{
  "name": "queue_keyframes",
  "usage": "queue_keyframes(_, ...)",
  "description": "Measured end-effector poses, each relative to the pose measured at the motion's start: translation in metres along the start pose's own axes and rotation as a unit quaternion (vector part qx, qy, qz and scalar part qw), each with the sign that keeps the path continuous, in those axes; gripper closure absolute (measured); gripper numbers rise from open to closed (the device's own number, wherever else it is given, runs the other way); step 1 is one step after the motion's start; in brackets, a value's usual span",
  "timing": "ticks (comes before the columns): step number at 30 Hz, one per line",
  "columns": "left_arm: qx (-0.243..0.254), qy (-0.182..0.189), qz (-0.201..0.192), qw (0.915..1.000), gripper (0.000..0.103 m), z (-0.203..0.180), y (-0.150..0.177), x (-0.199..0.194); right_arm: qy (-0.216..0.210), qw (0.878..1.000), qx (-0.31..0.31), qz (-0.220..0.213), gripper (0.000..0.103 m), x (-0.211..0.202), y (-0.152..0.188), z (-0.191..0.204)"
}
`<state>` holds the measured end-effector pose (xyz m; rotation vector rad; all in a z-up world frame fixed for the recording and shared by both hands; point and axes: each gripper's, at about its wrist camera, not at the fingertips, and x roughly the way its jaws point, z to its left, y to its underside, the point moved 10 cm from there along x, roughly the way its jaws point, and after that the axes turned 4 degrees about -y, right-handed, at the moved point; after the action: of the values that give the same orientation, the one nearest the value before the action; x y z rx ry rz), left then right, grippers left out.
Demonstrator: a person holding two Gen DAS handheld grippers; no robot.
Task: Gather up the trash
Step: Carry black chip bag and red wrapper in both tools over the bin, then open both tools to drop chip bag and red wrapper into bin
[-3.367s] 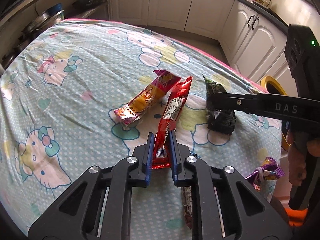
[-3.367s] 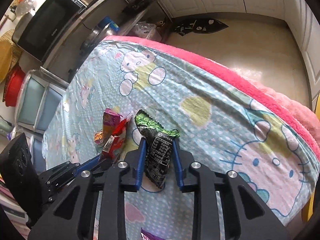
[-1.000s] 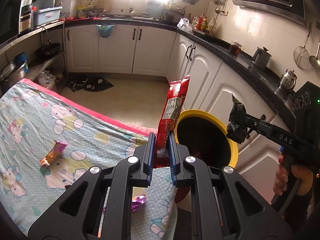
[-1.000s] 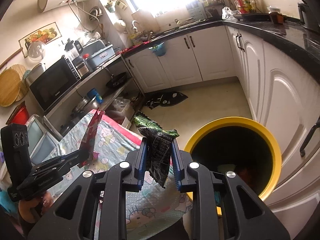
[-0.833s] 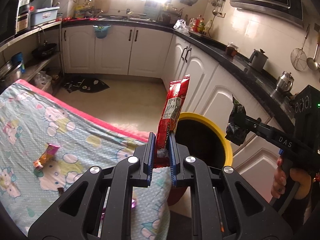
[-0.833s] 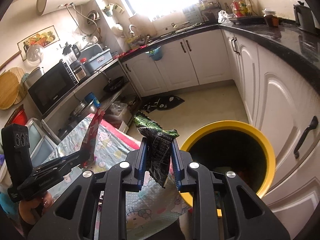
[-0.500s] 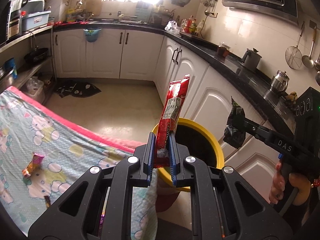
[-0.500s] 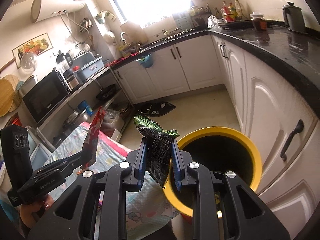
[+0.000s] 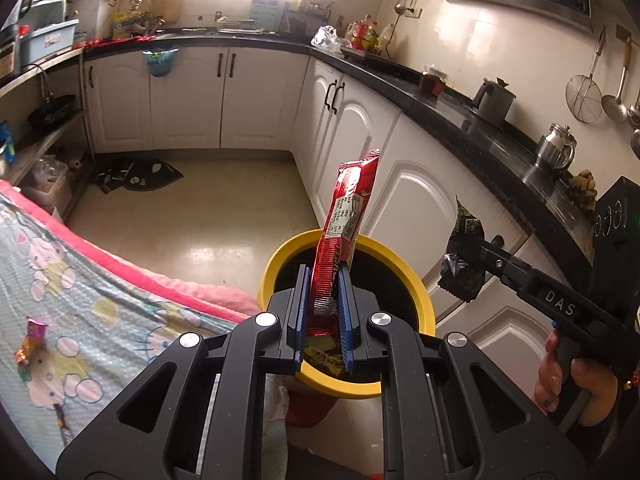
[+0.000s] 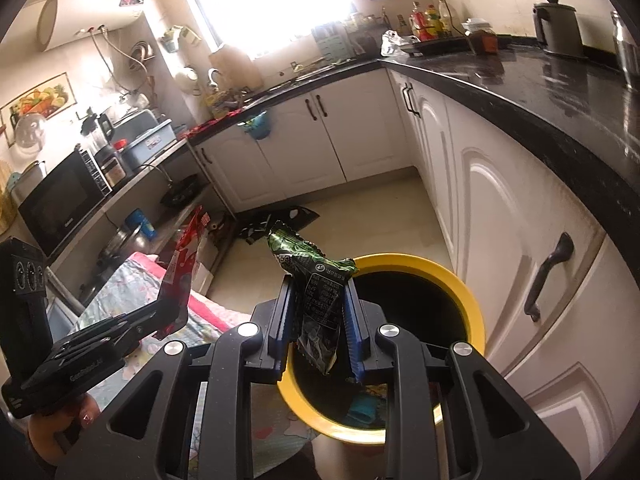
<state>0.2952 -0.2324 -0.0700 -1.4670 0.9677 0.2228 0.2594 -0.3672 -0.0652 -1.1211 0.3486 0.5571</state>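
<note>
While both my hands hang over the bin, this is how things stand:

Left hand-held gripper [image 9: 324,312]: my jaws are clamped narrow on the lower end of the red wrapper [image 9: 346,236], which stands up nearly upright out of them and leans a little to the right at its top.

Right hand-held gripper [image 10: 320,320]: my jaws pinch the green wrapper [image 10: 320,300] at its middle; its crumpled top sticks up above the pads and its lower end hangs free below them.

Bin [image 9: 416,292]: yellow rim, dark inside, standing on the floor just beside the white cabinets [image 9: 416,208] and against the edge of the table. In the left view the red wrapper is over the near side of the opening; in the right view the green wrapper is over the left part of the rim [image 10: 472,312]. Some scraps lie at the bottom of the bin.

Table [image 9: 120,320]: covered with a pale cartoon-print cloth with a pink border along the edge next to the bin.

Left on the table: a small pink and orange wrapper [image 9: 30,340] lies near the left edge of the left view, well apart from the bin, and a thin dark wrapper [image 9: 62,424] lies closer to me.

My hands: fingers [image 9: 560,376] wrap the right grip, and fingers [image 10: 76,412] wrap the left grip.
</note>
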Motion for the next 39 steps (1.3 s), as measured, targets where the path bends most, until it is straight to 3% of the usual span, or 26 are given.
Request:
queue_keyframes(24, -0.001, 0.001, 0.093, 0.9957, 0.094, -0.012, 0.041, 0.090, 0.046, 0.994, 0.053, 0.083, 0.073, 0.062, 0.057, -0.069)
queue_keyframes(30, -0.008, 0.000, 0.109, 0.9940, 0.092, -0.011, 0.048, 0.107, 0.052, 0.992, 0.071, 0.087, 0.063, 0.068, 0.060, -0.082)
queue_keyframes(32, -0.008, -0.003, 0.110, 0.9939, 0.085, -0.009, 0.049, 0.110, 0.055, 0.992, 0.074, 0.085, 0.055, 0.068, 0.059, -0.085)
queue_keyframes(33, -0.008, -0.005, 0.111, 0.9938, 0.078, -0.009, 0.048, 0.112, 0.056, 0.992, 0.076, 0.083, 0.054, 0.067, 0.058, -0.086)
queue_keyframes(39, -0.019, -0.015, 0.109, 0.9937, 0.057, 0.001, 0.049, 0.110, 0.057, 0.992, 0.080, 0.075, 0.048, 0.063, 0.054, -0.088)
